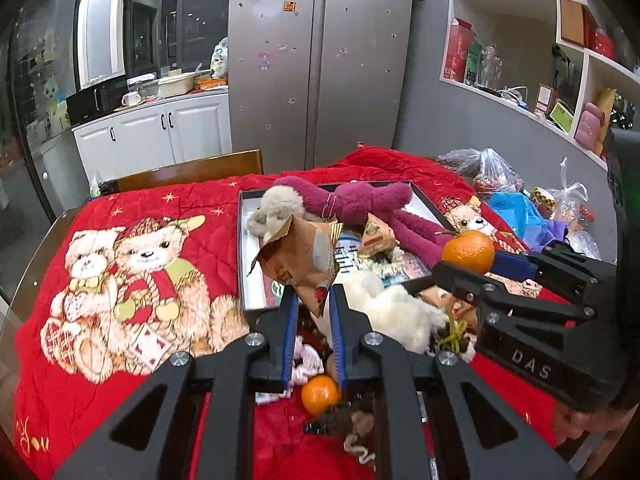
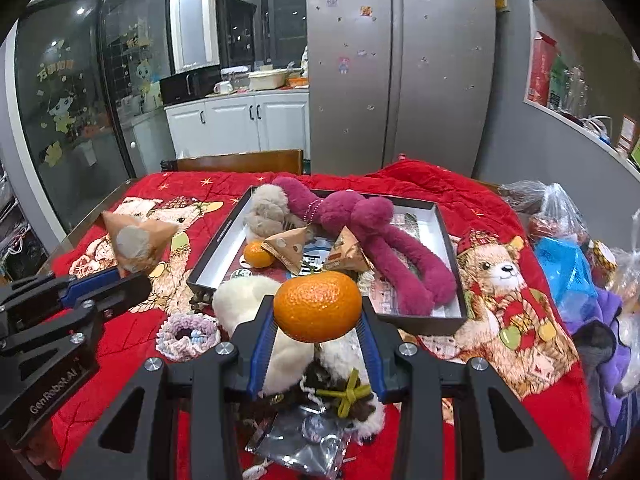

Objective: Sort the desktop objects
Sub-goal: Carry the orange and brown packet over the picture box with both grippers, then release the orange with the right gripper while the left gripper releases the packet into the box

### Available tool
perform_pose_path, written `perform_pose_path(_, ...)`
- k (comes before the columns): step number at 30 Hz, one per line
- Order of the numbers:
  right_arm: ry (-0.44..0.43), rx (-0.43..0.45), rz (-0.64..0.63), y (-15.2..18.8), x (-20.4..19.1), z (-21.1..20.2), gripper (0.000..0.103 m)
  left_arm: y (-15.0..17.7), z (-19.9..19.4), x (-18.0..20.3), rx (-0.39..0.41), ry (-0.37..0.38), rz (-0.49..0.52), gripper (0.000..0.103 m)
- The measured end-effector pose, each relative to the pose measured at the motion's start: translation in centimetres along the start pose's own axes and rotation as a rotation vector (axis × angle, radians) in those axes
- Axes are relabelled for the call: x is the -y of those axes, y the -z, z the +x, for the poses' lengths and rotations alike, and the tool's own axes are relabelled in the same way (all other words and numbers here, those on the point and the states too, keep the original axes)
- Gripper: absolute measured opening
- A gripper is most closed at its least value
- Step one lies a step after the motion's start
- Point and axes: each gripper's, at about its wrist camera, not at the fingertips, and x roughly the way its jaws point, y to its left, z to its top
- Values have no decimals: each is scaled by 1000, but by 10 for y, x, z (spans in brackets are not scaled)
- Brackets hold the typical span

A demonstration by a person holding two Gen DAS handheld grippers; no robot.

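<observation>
Carry step: left gripper (image 1: 314, 300) is pinching a brown paper packet (image 1: 298, 256); right gripper (image 2: 318, 320) is clamping a mandarin (image 2: 318, 306); both are hanging near the tray (image 2: 430, 216), next needing release inside it

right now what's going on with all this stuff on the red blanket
A person is sorting clutter with tongs in each hand. The left tongs grip a brown paper packet; the right tongs grip a mandarin. Both are held up above the blanket near an open box, which already holds plush toys, two packets and another mandarin. More items lie loose on the blanket.
</observation>
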Motion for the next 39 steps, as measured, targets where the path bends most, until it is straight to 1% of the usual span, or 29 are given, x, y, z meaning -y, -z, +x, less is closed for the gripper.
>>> perform_pose_path(1,-15,-8,1,-3,0,3,40,-4,3,0,-1,-4,8,16)
perform_pose_path(5,-10,-9,-17,-12,0,13,40,-17,19,-4,-8,1,1,16)
perform_pose_path(7,-16,-15,-17,-17,3,19,40,-26,32,-5,-22,-4,3,16)
perform_pose_path(9,-4,-21,-20,-22,4,28,40,-35,48,-6,-39,4,6,16)
perform_pose_path(14,12,-44,-30,-37,10,57,40,-52,90,-8,-80,22,8,16)
perform_pose_path(16,21,-54,-33,-42,13,71,40,-57,103,-13,-89,41,-10,16)
perform_pose_path(19,23,-66,-35,-49,17,90,40,-62,121,-21,-101,49,-29,16)
perform_pose_path(23,25,-77,-37,-54,22,109,40,-62,136,-29,-109,58,-41,16)
perform_pose_path(27,18,-81,-25,-55,26,122,40,-58,150,-33,-129,42,-21,16)
perform_pose_path(31,25,-86,-41,-55,25,127,40,-54,157,-36,-143,39,-18,16)
perform_pose_path(34,32,-90,-48,-54,23,129,40,-53,157,-35,-148,50,-19,16)
perform_pose_path(39,36,-94,-56,-52,19,130,40,-52,158,-33,-151,46,-14,16)
